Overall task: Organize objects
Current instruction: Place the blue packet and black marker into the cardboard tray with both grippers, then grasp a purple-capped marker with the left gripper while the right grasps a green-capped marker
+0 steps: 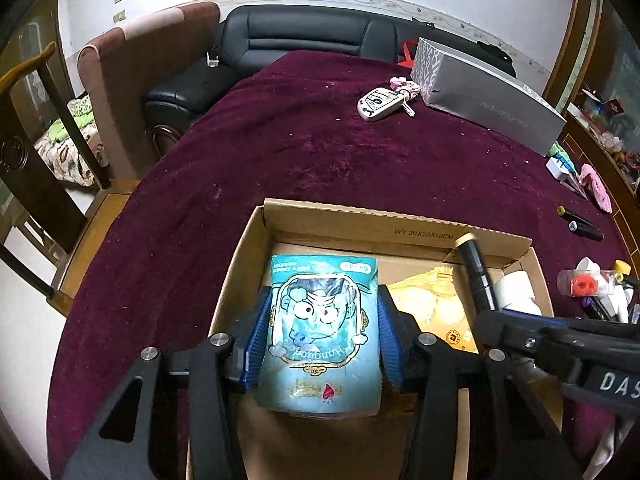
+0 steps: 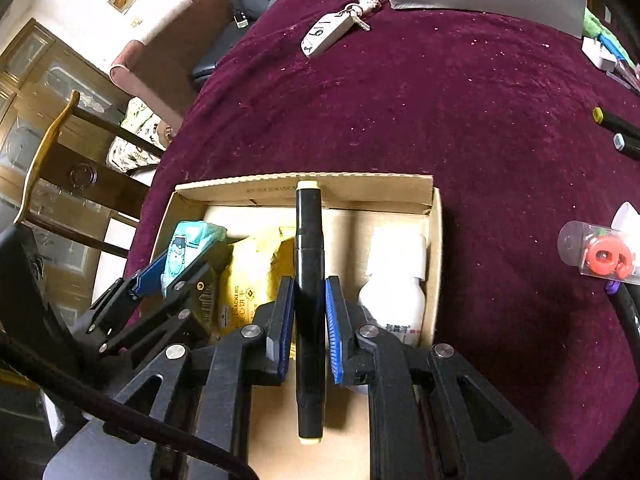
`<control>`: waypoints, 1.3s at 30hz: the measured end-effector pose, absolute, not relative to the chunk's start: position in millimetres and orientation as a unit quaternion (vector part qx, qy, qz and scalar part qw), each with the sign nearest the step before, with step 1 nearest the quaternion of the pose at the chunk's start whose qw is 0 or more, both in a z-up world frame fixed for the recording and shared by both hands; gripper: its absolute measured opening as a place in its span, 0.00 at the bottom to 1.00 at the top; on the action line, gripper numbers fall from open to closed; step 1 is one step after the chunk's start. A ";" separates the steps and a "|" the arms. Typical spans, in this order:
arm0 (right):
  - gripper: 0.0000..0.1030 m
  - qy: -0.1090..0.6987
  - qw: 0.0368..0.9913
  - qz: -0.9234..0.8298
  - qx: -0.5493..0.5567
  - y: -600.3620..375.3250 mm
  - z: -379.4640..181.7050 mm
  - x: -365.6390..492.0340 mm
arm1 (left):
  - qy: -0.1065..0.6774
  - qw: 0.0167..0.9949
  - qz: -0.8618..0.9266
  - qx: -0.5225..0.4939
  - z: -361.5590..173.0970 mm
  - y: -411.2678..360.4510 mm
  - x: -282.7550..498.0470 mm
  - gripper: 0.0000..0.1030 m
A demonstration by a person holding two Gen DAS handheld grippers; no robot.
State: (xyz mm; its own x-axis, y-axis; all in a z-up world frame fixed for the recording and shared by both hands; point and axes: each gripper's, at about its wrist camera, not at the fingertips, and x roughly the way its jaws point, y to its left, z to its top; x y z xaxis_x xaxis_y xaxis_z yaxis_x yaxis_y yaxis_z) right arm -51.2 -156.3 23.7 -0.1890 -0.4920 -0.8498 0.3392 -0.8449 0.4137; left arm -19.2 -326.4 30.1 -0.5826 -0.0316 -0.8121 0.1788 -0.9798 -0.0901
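An open cardboard box (image 1: 400, 224) (image 2: 436, 240) sits on the maroon tablecloth. My left gripper (image 1: 324, 332) is shut on a light blue cartoon packet (image 1: 322, 336) and holds it over the box's left side; it also shows in the right wrist view (image 2: 188, 248). My right gripper (image 2: 309, 320) is shut on a black marker (image 2: 309, 264) with cream ends, held over the middle of the box; the marker shows in the left wrist view (image 1: 478, 276). Inside the box lie a yellow cracker packet (image 1: 432, 308) (image 2: 248, 280) and a white bottle (image 2: 394, 280).
A white key fob (image 1: 378, 104) (image 2: 326, 32) and a grey shoebox (image 1: 488, 100) lie at the far side. Two black markers (image 1: 580, 224) (image 2: 616, 128), a clear tube with a red part (image 1: 584, 284) (image 2: 596, 252) and small clutter lie at the right. A chair stands at the left.
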 end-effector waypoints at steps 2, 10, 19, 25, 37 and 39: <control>0.13 -0.066 0.271 -0.767 0.578 -157.5 22.6 -51.6 | 0.086 0.059 -0.885 0.453 31.5 -327.4 -18.8 0.44; 0.21 -0.077 0.275 -0.773 0.567 -149.7 28.2 -47.5 | 0.142 0.040 -0.879 0.453 41.3 -336.5 -11.8 0.55; 0.42 -0.112 0.302 -0.798 0.510 -102.4 75.5 -28.5 | 0.221 -0.013 -0.876 0.429 74.3 -330.9 15.5 0.55; 0.47 -0.122 0.279 -0.820 0.485 -24.5 86.7 -16.8 | 0.234 -0.066 -0.883 0.400 107.4 -285.9 37.7 0.60; 0.46 -0.158 0.192 -0.818 0.519 96.4 31.1 -45.4 | 0.203 -0.168 -0.868 0.422 107.2 -163.7 55.7 0.63; 0.46 -0.161 0.190 -0.812 0.528 95.9 22.2 -52.7 | 0.204 -0.167 -0.864 0.429 101.9 -157.2 59.5 0.63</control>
State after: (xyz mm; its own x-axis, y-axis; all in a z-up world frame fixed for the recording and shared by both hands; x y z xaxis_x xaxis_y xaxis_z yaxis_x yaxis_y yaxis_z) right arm -52.7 95.9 22.2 -0.3699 -0.4786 -0.7963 0.1393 -0.8760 0.4618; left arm 59.5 -157.2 101.9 -0.5755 0.4636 -0.6737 -0.1124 -0.8608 -0.4964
